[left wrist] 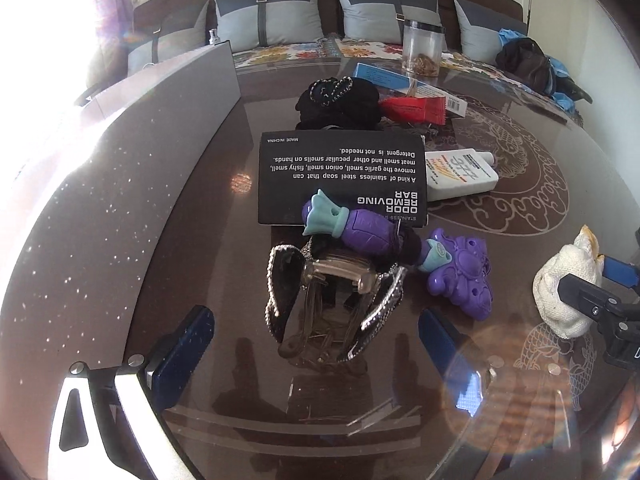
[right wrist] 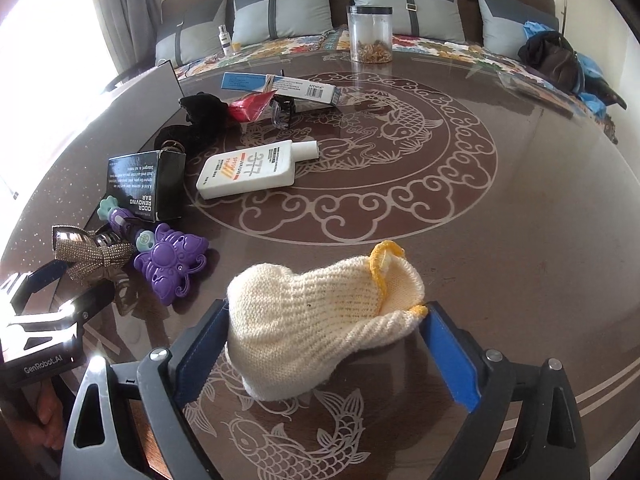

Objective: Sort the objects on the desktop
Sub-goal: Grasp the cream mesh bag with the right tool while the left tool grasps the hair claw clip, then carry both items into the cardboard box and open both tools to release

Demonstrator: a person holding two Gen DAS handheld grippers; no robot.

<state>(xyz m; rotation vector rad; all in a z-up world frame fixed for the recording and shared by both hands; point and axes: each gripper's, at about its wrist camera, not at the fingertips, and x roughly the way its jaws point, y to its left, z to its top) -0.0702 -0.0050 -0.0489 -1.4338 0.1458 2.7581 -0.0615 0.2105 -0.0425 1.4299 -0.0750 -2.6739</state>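
Observation:
A rhinestone bow hair clip (left wrist: 332,304) lies on the glass table between the fingers of my left gripper (left wrist: 316,314), which stands open with both blue pads apart from the clip. In the right wrist view the same clip (right wrist: 92,260) shows at the far left. A cream knitted glove with a yellow cuff (right wrist: 312,320) lies on the table between the fingers of my right gripper (right wrist: 326,309). Its jaws stand wide, the fingertips just at the glove's edges without squeezing it. The glove (left wrist: 564,288) also shows at the right of the left wrist view.
Behind the clip lie a purple and teal toy (left wrist: 360,228), a purple butterfly toy (right wrist: 172,268), a black box (left wrist: 340,176), a white bottle (right wrist: 256,168), black fabric (left wrist: 340,100), a red packet (left wrist: 412,108), a long blue-white box (right wrist: 280,84) and a jar (right wrist: 370,32). A grey panel (left wrist: 160,120) stands left.

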